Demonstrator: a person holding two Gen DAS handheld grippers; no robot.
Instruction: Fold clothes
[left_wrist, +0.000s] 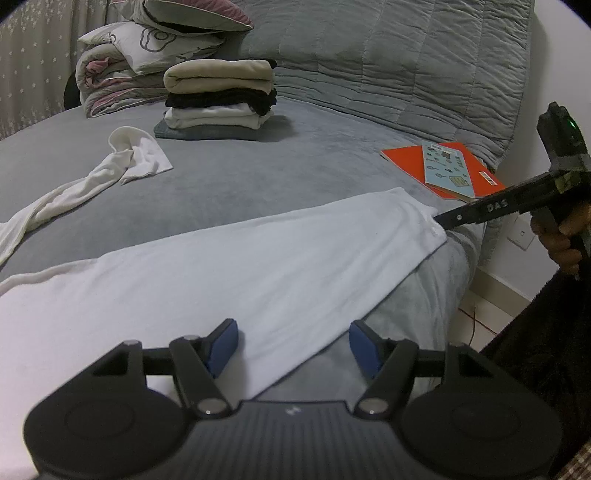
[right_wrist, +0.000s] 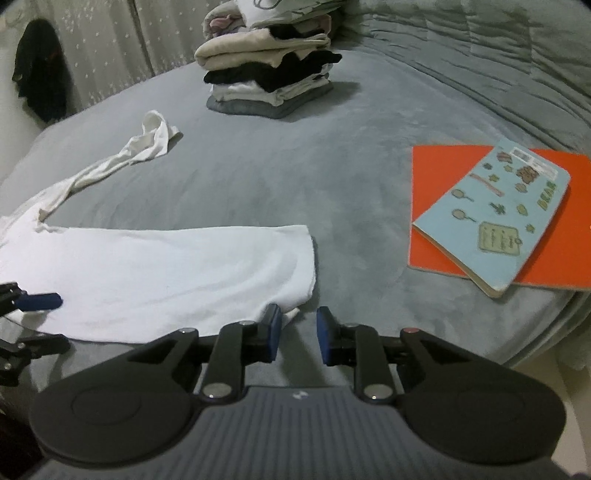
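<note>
Left wrist view: a white garment (left_wrist: 221, 273) is spread flat along the near edge of a grey bed (left_wrist: 258, 177), its long body running from lower left to a far corner at the right. The left gripper (left_wrist: 291, 347) is held wide open over the near hem, 1 blue pad above the cloth and 1 above the bedcover; nothing is gripped. The cloth is judged light, soft and limp, likely to sag and crease when lifted, so a pinch at a corner or hem would serve best. The right gripper (left_wrist: 441, 220) is seen from the side with its tip at the far corner of the garment; whether cloth is pinched cannot be told here. A twisted sleeve (left_wrist: 85, 188) trails away to the left, and its join to the body is cut off by the frame.

Right wrist view: the right gripper (right_wrist: 298, 330) is seen narrowly parted, with 1 pad beside the garment's near corner (right_wrist: 291, 310) and an empty gap between the pads; no hold is shown. A stack of folded clothes (right_wrist: 269, 74) and 2 books (right_wrist: 498, 218) lie well apart from it. The garment's left end is hidden beyond the frame.
</note>
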